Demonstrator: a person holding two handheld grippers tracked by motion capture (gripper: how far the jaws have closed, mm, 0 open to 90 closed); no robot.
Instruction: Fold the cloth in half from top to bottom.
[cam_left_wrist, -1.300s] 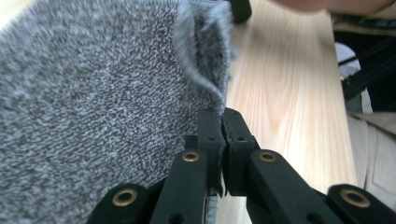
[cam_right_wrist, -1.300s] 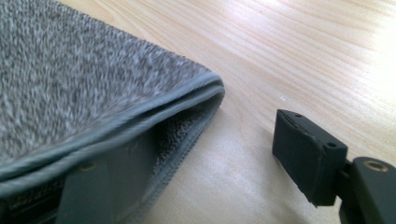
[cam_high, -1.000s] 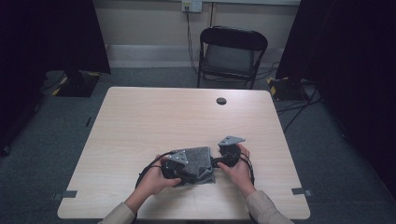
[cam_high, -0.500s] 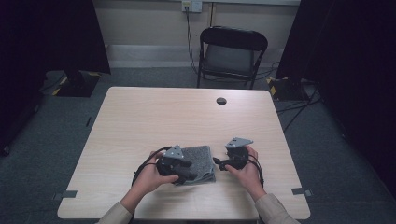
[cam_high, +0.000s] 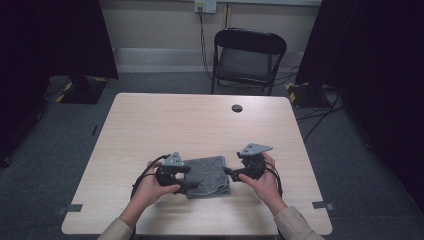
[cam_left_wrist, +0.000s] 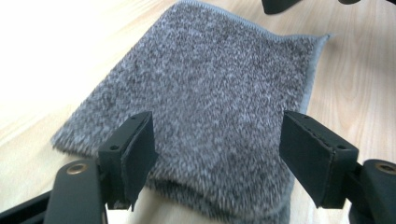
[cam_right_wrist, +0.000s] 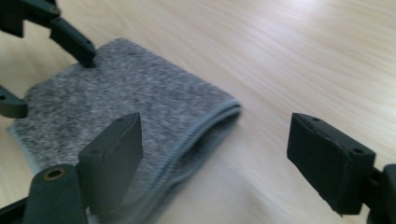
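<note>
**Folded towel down, both grippers let go**

The grey towel (cam_high: 209, 176) lies folded on the near part of the table (cam_high: 200, 125), between the person's 2 hands. In the right gripper view its doubled layers show at the stitched edge (cam_right_wrist: 205, 126), so at least 1 fold looks done, and the piece sits flat and roughly square.

The left gripper (cam_left_wrist: 217, 154) hangs just over the towel's near-left part, its 2 jaws spread wide with nothing between them. The right gripper (cam_right_wrist: 215, 158) sits at the towel's right edge, jaws likewise spread and empty, 1 jaw over the cloth and the other over bare wood.

Judging from this, the step in hand is the pause between folds, or the end of folding. If another fold is wanted, the next move calls for each gripper to drop onto a corner on 1 side, pinch through both layers and carry that side across evenly, so the stack does not skew.

Farther off, a small dark round spot (cam_high: 237, 108) marks the table's far side, and a folding chair (cam_high: 248, 57) stands beyond it.
</note>
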